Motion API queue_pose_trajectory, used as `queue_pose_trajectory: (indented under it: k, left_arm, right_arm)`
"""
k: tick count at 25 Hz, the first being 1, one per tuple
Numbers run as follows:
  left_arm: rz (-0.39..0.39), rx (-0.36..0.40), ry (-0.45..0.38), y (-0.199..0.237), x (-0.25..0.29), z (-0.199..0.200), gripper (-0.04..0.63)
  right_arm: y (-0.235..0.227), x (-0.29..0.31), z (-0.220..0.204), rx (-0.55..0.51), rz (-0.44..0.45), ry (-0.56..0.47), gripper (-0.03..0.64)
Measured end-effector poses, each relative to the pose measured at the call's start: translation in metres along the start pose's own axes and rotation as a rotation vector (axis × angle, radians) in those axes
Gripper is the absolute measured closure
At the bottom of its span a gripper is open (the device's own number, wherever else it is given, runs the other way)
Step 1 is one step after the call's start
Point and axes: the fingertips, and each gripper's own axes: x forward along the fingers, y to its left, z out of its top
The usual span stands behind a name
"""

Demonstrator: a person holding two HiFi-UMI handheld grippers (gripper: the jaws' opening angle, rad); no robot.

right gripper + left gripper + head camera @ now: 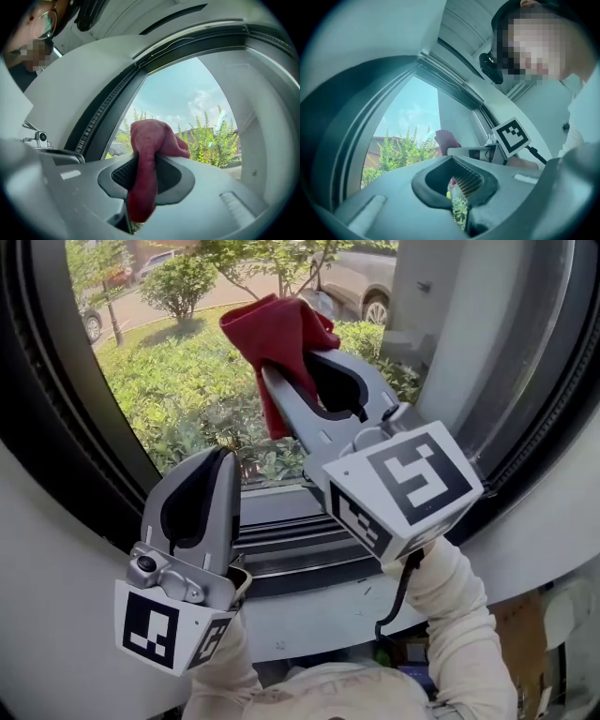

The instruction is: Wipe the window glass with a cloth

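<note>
The red cloth (278, 338) is bunched against the window glass (178, 381) near the top of the head view, with a tail hanging down. My right gripper (292, 381) is shut on it; in the right gripper view the cloth (149, 154) runs between the jaws and bulges past their tips. My left gripper (223, 465) sits lower left, near the sill and short of the glass, its jaws together with nothing in them. The left gripper view shows its closed jaws (457, 190), the cloth (445, 138) beyond them, and the right gripper's marker cube (513, 137).
A dark curved window frame (80, 446) rings the glass. A grooved sill track (291, 540) lies below it. A white pillar (459, 324) stands to the right. Bushes, grass and parked cars show outside. The person's sleeves (459, 624) are at the bottom.
</note>
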Motion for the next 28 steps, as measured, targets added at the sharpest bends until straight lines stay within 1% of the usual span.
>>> queue_pose_trajectory:
  k: [4,8,12,15,18,22,25,28]
  left_arm:
    - [-0.03,0.004,0.018,-0.024,0.02,-0.007,0.594]
    - [-0.042,0.001,0.019,-0.044,0.03,-0.015,0.594]
    - [-0.049,0.004,0.017,-0.057,0.03,-0.023,0.594]
    - [-0.046,0.014,0.023,-0.065,0.032,-0.02,0.594]
    - [-0.047,0.021,0.036,-0.068,0.032,-0.019,0.594]
    - [-0.041,0.019,0.051,-0.064,0.02,-0.02,0.594]
    - [-0.031,0.015,0.062,-0.058,0.011,-0.017,0.594]
    - [-0.02,0.016,0.066,-0.048,-0.005,-0.015,0.594]
  right_arm:
    - [-0.039,-0.026,-0.006,0.038,-0.048,-0.004,0.506]
    - [-0.071,-0.054,-0.015,0.069,-0.094,-0.012,0.506]
    - [-0.091,-0.075,-0.029,0.102,-0.136,-0.021,0.505]
    - [-0.099,-0.084,-0.036,0.144,-0.148,-0.029,0.505]
    - [-0.099,-0.085,-0.045,0.174,-0.155,-0.03,0.506]
    - [-0.084,-0.079,-0.06,0.197,-0.149,-0.02,0.506]
    - [-0.064,-0.068,-0.063,0.212,-0.128,-0.006,0.506]
    - [-0.037,-0.05,-0.062,0.191,-0.106,0.012,0.505]
